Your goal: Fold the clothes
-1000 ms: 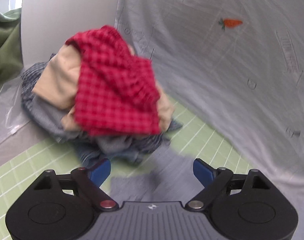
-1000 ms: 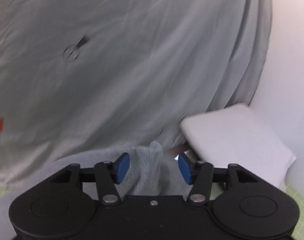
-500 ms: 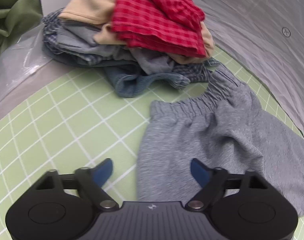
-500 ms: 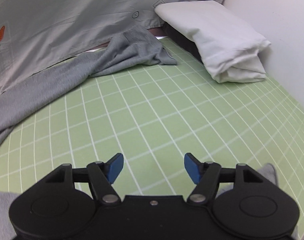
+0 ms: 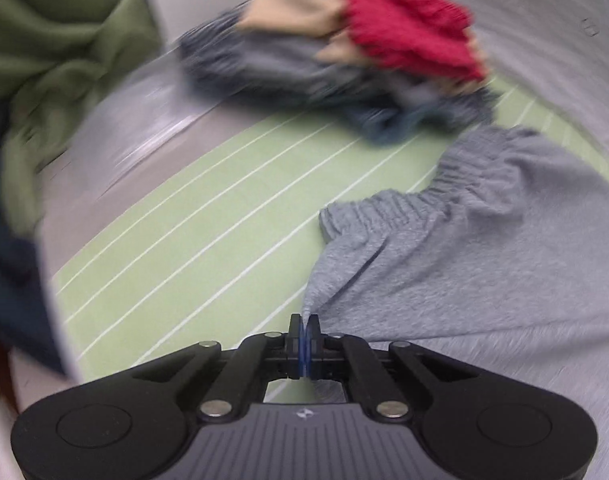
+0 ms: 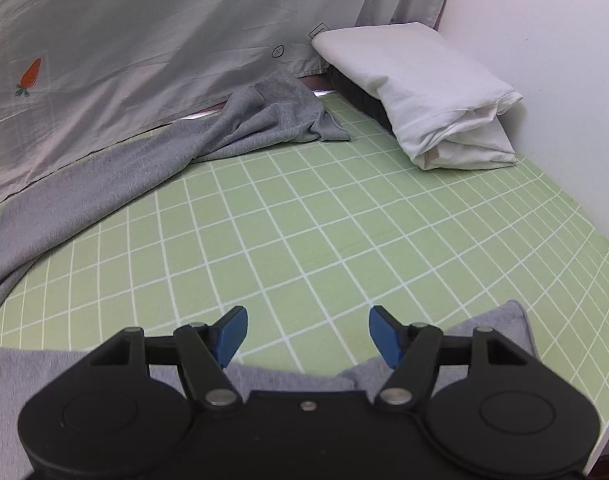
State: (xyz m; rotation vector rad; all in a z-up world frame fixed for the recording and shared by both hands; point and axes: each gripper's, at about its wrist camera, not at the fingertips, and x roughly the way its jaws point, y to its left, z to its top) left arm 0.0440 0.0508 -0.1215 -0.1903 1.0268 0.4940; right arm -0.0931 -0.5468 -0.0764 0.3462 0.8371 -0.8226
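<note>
The left gripper (image 5: 304, 326) is pinching its two blue-padded fingers together on a fold of the grey knitted trousers with a gathered elastic waistband (image 5: 484, 248), gripping the cloth just below the waistband's near end, where the fabric is rising in a small peak into the pads. The trousers are lying spread over the pale green sheet printed with a white grid (image 5: 208, 216), which is covering the bed; the waistband is curving toward the far edge of the bed. Just beyond the waistband, a heap of unfolded clothes (image 5: 344, 60) is sitting at the far edge, with a red checked garment (image 5: 404, 28) and a beige one (image 5: 300, 4) on top of blue-grey pieces. The left view is blurring, so finer detail of the heap cannot be told. An olive green cloth (image 5: 56, 48) is hanging at the left.

The right gripper (image 6: 307, 334) is hovering with its blue fingers spread wide apart and nothing between them, over the green sheet, with grey trouser fabric lying under its body. One trouser leg (image 6: 152, 160) is running along the far edge of the bed, bunching up against a pale grey draped sheet with an orange carrot motif (image 6: 144, 40). At the far right corner, a folded white pillowcase-like bundle (image 6: 420, 96) is resting on a dark block by the white wall. No containers are showing in either view.
</note>
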